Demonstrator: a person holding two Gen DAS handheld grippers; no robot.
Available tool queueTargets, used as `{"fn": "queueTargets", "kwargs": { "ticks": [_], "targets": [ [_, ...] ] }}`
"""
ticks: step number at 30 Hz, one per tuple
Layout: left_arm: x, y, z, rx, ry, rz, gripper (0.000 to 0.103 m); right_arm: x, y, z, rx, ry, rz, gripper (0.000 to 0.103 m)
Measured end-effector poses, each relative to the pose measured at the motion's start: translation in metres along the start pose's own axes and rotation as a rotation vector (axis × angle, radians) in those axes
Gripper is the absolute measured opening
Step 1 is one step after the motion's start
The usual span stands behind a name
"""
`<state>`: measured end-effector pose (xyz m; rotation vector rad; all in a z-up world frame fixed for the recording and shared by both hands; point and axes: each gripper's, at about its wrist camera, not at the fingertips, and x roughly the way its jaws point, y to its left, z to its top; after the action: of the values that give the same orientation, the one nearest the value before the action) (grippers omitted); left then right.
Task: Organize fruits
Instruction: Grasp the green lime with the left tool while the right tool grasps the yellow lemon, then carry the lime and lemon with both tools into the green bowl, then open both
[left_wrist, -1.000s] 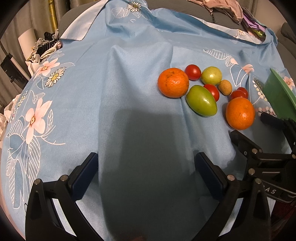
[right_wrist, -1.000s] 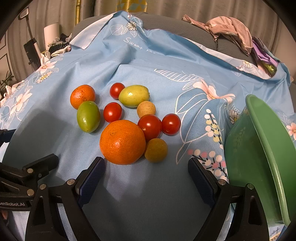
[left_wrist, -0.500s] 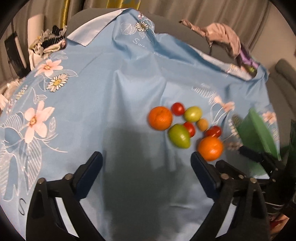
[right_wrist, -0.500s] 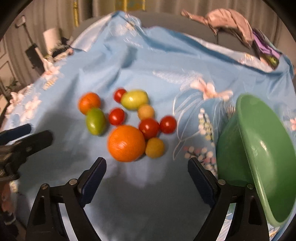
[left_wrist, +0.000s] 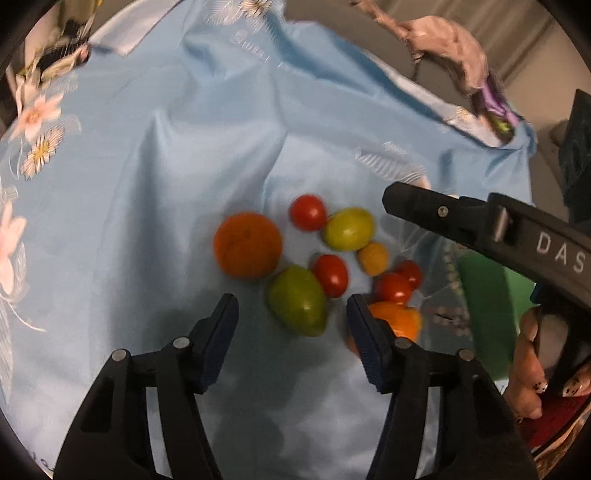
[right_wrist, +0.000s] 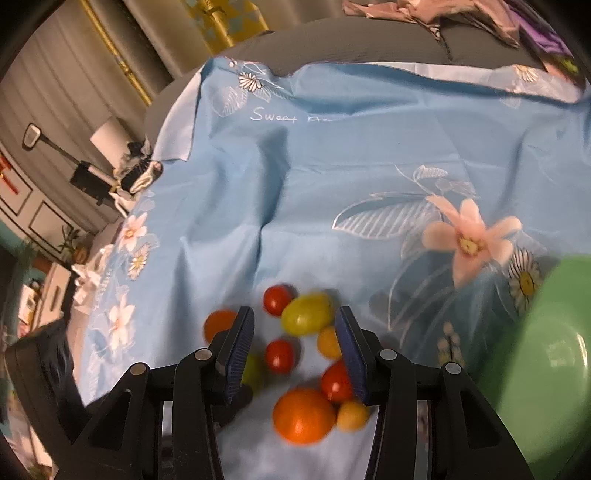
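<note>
Several fruits lie bunched on the blue flowered cloth (left_wrist: 155, 221): two oranges (left_wrist: 247, 245) (right_wrist: 303, 415), a green fruit (left_wrist: 297, 305), a yellow-green one (right_wrist: 306, 314), red tomatoes (left_wrist: 308, 212) and small yellow ones (left_wrist: 373, 258). My left gripper (left_wrist: 291, 308) hovers above them with its jaws closing. The green fruit shows in the gap, untouched by the pads. My right gripper (right_wrist: 294, 315) hangs over the same bunch, also closing on nothing. The yellow-green fruit and a tomato (right_wrist: 279, 355) show between its fingers. The right gripper's body (left_wrist: 480, 229) crosses the left wrist view.
A green bowl (right_wrist: 546, 369) sits tilted at the right of the fruits, partly hidden in the left wrist view (left_wrist: 484, 314). A person's hand (left_wrist: 528, 369) holds the right gripper. Crumpled clothes (left_wrist: 454, 48) lie at the cloth's far edge. Room clutter (right_wrist: 110, 177) stands off to the left.
Both grippers have risen and tilted, so the fruits look smaller and lower in view. Both pairs of jaws have narrowed markedly. The right gripper now crosses high in the left wrist view.
</note>
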<state>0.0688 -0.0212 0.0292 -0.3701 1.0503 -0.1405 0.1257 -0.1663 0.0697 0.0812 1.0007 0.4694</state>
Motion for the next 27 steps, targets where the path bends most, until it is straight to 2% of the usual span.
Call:
{"fn": "queueTargets", "kwargs": {
  "ticks": [3, 5, 6, 10, 13, 16, 23, 27],
  "targets": [
    [0.008, 0.004, 0.000, -0.022, 0.017, -0.023, 0.054, 0.018, -0.003, 0.002, 0.012, 0.054, 0.005, 0.049],
    [0.009, 0.000, -0.001, -0.007, -0.001, -0.011, 0.051, 0.030, -0.002, 0.001, 0.021, 0.088, 0.013, 0.049],
    [0.009, -0.002, -0.002, 0.001, -0.007, -0.001, 0.045, 0.033, -0.002, 0.002, 0.025, 0.094, 0.008, 0.049],
    [0.011, -0.002, -0.004, 0.009, -0.026, 0.003, 0.037, 0.038, 0.001, 0.001, -0.011, 0.081, -0.052, 0.049],
    [0.012, 0.000, -0.004, -0.015, -0.034, -0.009, 0.036, 0.046, -0.003, 0.003, -0.006, 0.097, -0.081, 0.049],
    [0.012, 0.000, -0.004, -0.027, -0.030, -0.010, 0.036, 0.055, -0.008, 0.002, 0.013, 0.126, -0.045, 0.049],
    [-0.005, -0.004, -0.010, -0.010, -0.064, -0.009, 0.035, 0.047, -0.002, -0.002, -0.015, 0.099, -0.063, 0.045],
    [-0.022, -0.004, -0.013, -0.014, -0.104, -0.013, 0.035, 0.023, -0.001, -0.007, 0.008, 0.045, -0.022, 0.045]
  ]
}}
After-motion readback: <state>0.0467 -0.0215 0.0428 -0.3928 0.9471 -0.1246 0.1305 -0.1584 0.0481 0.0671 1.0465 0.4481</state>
